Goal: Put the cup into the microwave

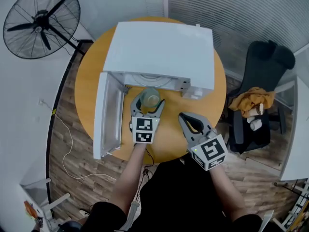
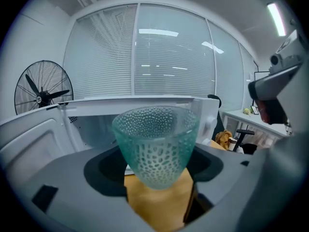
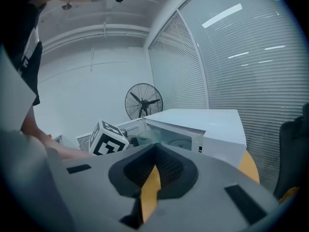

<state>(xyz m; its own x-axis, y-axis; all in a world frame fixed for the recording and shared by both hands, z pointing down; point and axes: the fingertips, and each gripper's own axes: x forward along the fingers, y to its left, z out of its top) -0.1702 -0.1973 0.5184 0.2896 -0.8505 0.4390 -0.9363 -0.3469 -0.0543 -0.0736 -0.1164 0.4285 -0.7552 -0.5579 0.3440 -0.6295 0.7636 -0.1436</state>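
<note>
Head view: fan (image 1: 41, 21) far left; microwave door (image 1: 107, 115) open, left of cup (image 1: 150, 98).

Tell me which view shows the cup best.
The left gripper view: the cup fills the centre, dimpled green glass held between the jaws. The head view shows it small from above, in the left gripper at the microwave mouth. The right gripper view catches only a sliver.
</note>
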